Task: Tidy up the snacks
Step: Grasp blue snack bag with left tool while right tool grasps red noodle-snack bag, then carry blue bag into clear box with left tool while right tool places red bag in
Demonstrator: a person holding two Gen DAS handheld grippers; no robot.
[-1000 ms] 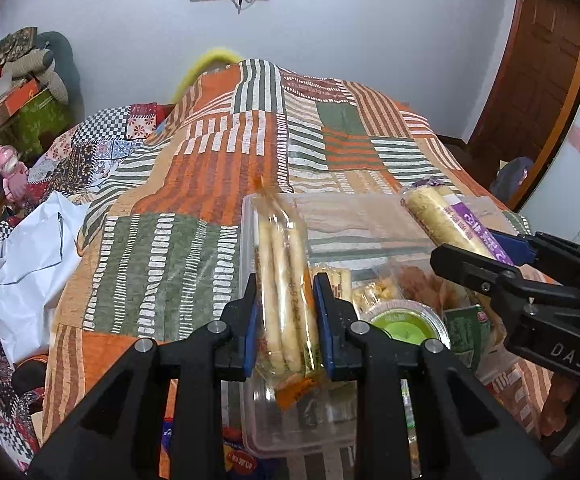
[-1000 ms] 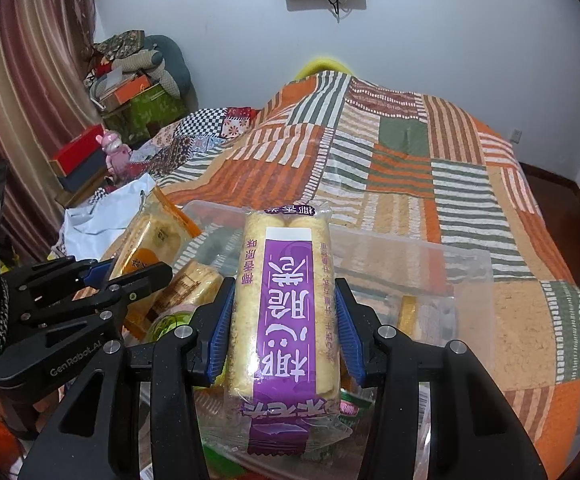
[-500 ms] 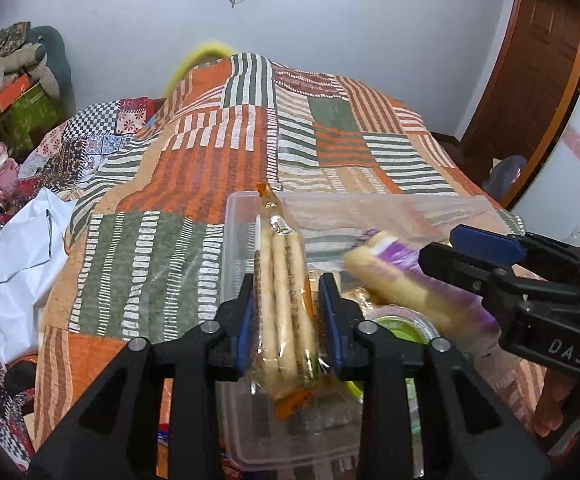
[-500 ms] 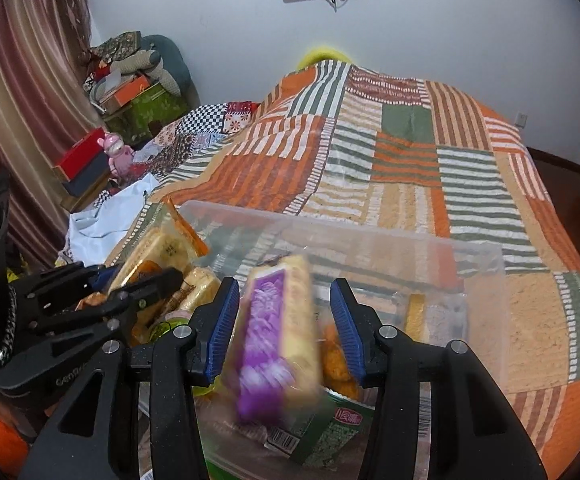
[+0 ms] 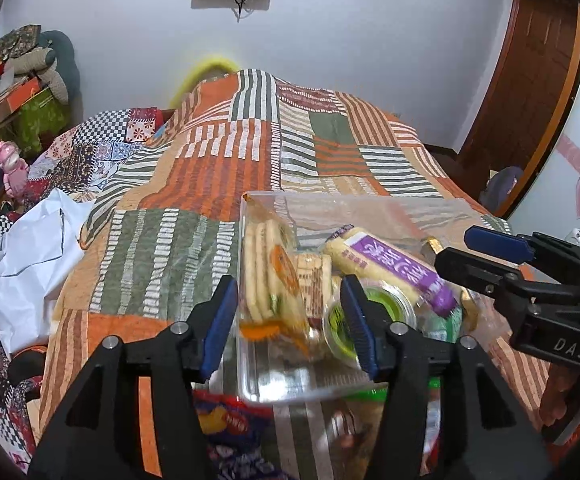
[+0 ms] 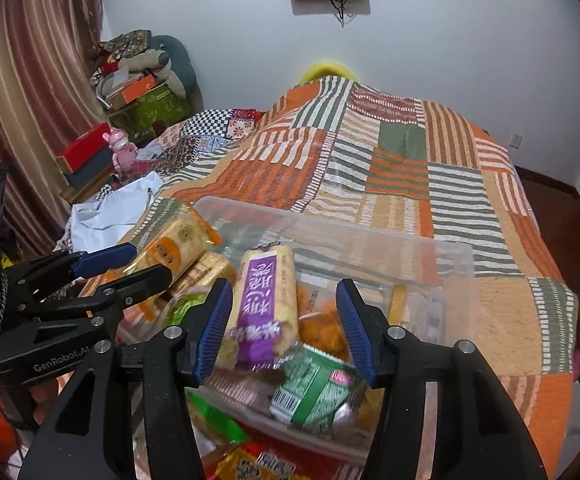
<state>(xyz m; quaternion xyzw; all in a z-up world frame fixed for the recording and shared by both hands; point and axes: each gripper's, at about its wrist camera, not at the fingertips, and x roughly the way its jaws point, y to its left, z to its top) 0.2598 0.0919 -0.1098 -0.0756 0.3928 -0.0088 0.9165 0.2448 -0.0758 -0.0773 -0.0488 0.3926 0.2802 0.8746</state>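
A clear plastic box [image 5: 370, 204] [image 6: 370, 236] sits on the bed and holds several snacks. My left gripper [image 5: 287, 322] is open above its near left part; a clear cracker pack with an orange label [image 5: 267, 276] [image 6: 173, 242] lies loose in the box between the jaws. My right gripper [image 6: 283, 326] is open above the box; a yellow roll pack with a purple label [image 6: 261, 304] [image 5: 390, 270] lies in the box below it. A green-lidded cup [image 5: 340, 320] and a green packet [image 6: 318, 388] also lie inside.
A patchwork orange, green and white quilt [image 5: 217, 168] [image 6: 410, 168] covers the bed. A white cloth [image 5: 21, 256] lies at the left edge. More snack bags [image 5: 229, 428] [image 6: 257, 464] lie in front of the box. Clutter stands at the far left, a wooden door [image 5: 530, 92] at the right.
Both grippers have opened. The purple-label roll pack dropped from the right gripper into the box, then the cracker pack left the left gripper and fell into the box.
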